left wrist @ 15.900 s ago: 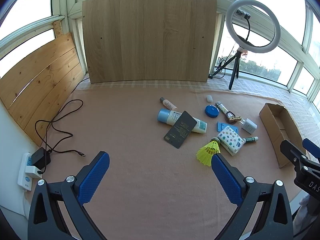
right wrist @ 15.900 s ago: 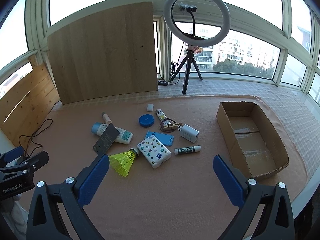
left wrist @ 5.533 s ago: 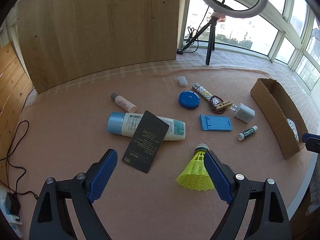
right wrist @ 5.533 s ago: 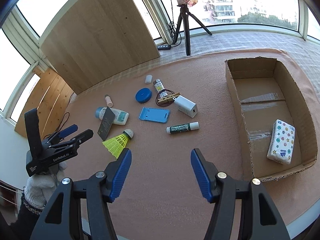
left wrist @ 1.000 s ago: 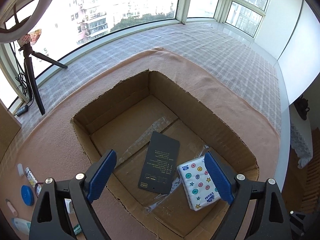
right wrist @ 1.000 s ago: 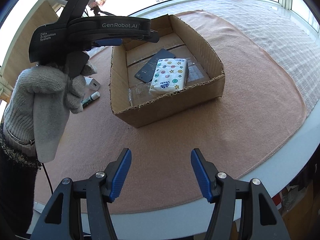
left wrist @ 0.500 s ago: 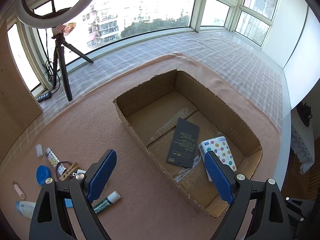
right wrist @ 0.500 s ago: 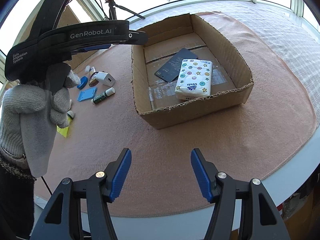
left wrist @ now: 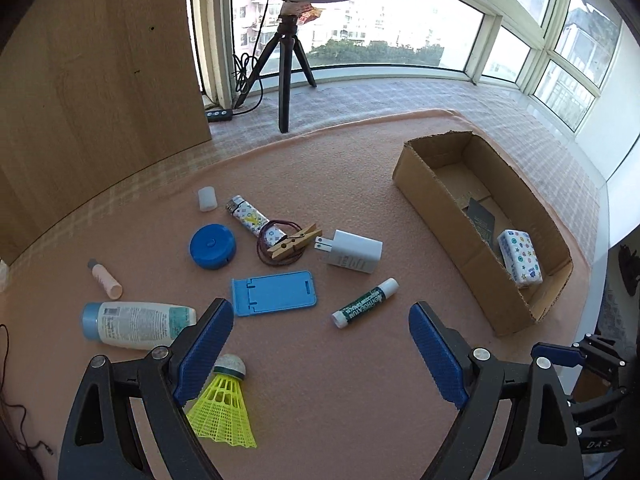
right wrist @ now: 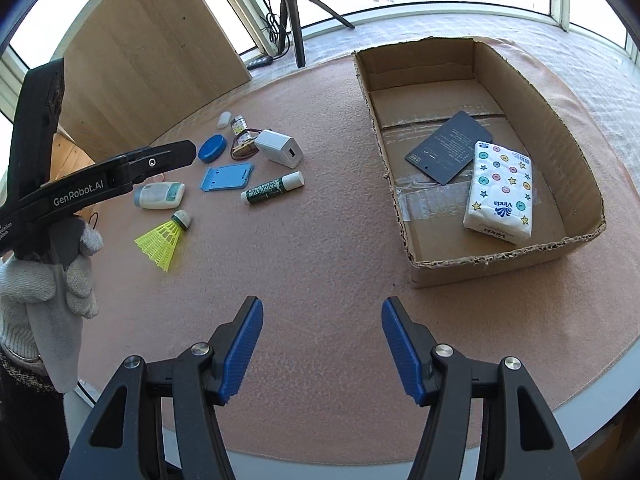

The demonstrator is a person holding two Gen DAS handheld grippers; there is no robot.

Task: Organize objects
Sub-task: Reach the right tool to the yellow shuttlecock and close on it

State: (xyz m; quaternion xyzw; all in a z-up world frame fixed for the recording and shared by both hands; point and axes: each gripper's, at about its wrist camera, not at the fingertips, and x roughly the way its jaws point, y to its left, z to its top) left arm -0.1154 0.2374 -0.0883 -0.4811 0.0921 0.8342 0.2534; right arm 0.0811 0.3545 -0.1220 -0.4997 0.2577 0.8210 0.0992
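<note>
A yellow shuttlecock (left wrist: 224, 408) lay far left of the cardboard box (left wrist: 436, 204), just beside the left gripper (left wrist: 320, 354), whose fingers stood wide and empty. A moment earlier that gripper had hung over the box; it had since swung back to the loose items, so the dark card (right wrist: 448, 152) was delivered and another pick looked due. Left of the box sat a lotion bottle (left wrist: 136, 325), a blue phone stand (left wrist: 274, 293), a lip balm stick (left wrist: 365, 297) and a white charger (left wrist: 352, 251). Inside the box, the card lay beside a tissue pack (right wrist: 500, 192). The right gripper (right wrist: 322, 350) hovered before the box, fingers half open, empty. Bare pink mat (right wrist: 320, 264) there left clear room; the table's edge ran close behind.
</note>
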